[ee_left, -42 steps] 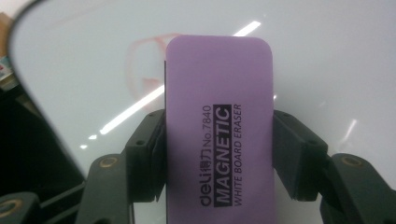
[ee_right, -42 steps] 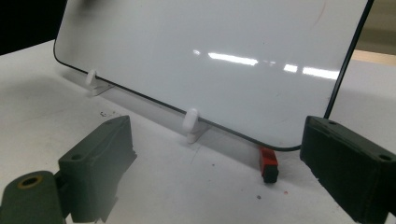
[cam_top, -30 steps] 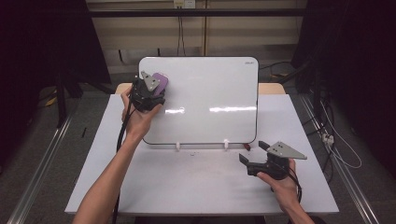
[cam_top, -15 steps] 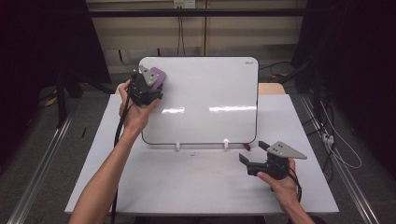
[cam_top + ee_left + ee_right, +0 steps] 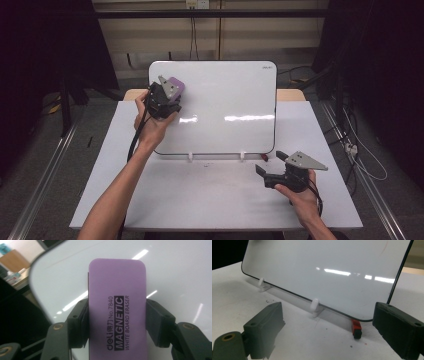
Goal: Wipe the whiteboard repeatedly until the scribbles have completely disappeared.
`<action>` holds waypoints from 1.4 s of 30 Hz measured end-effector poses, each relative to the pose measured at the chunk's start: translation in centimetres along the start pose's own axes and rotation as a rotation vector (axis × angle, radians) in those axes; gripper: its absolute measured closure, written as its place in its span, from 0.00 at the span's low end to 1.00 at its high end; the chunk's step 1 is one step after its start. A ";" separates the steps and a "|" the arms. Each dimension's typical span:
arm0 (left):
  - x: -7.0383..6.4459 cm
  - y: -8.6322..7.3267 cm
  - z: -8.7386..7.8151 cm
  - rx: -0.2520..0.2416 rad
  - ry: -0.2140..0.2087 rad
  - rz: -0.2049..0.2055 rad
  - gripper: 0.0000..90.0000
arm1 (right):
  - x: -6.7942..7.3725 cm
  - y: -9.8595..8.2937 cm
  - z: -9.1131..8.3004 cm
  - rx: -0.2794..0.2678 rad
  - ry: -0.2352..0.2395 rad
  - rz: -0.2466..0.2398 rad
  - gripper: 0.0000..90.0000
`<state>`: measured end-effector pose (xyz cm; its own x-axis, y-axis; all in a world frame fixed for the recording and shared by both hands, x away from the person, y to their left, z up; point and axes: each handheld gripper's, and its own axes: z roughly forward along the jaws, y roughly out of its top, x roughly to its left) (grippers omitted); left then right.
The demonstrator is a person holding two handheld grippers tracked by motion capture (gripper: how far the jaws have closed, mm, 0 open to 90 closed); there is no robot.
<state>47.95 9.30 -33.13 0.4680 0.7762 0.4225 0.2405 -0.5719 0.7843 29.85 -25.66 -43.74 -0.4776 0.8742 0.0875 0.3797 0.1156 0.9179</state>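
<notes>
Your left gripper is clamped on the purple magnetic whiteboard eraser, jaws against its two long sides, held at the upper left corner of the whiteboard. Your right gripper rests low over the desk, jaws wide apart and holding nothing, facing the board's lower edge near a small red-and-black piece.

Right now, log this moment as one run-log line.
left hand-held gripper: shut on purple eraser, at whiteboard upper left | right hand-held gripper: open, above table | red marker cap: by board's corner
</notes>
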 end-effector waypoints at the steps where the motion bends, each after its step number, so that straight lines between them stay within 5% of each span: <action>1: -0.3 0.1 0.0 0.000 -0.001 0.013 0.46 | 0.0 0.0 0.0 0.000 0.001 0.000 0.10; 5: 0.2 0.2 0.3 -0.016 -0.004 -0.005 0.46 | 0.0 -0.1 0.0 0.001 0.002 0.003 0.10; 12: 3.9 0.3 0.2 -0.016 0.087 -0.098 0.46 | -0.1 -0.1 -0.2 -0.004 -0.002 0.003 0.10; 17: 5.7 -0.2 -0.1 -0.009 0.114 -0.139 0.46 | -0.1 -0.1 -0.2 -0.001 -0.002 0.005 0.10; 23: 4.6 -0.3 0.0 0.001 0.110 -0.113 0.46 | -0.1 -0.1 -0.1 -0.001 -0.002 0.005 0.10; 34: -0.3 0.6 0.3 -0.008 0.057 0.002 0.46 | 0.0 0.0 -0.1 -0.003 0.001 0.003 0.10; 38: 0.6 1.1 0.5 -0.011 0.050 -0.003 0.46 | -0.1 0.0 -0.2 -0.004 0.001 0.004 0.10; 42: 3.0 1.7 0.5 -0.004 0.111 -0.047 0.46 | -0.1 -0.1 -0.2 -0.004 0.000 0.006 0.10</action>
<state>50.20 10.48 -30.78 0.3595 0.8267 0.4329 0.2565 -0.5336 0.8059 29.71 -25.87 -43.72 -0.4751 0.8750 0.0926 0.3789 0.1084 0.9191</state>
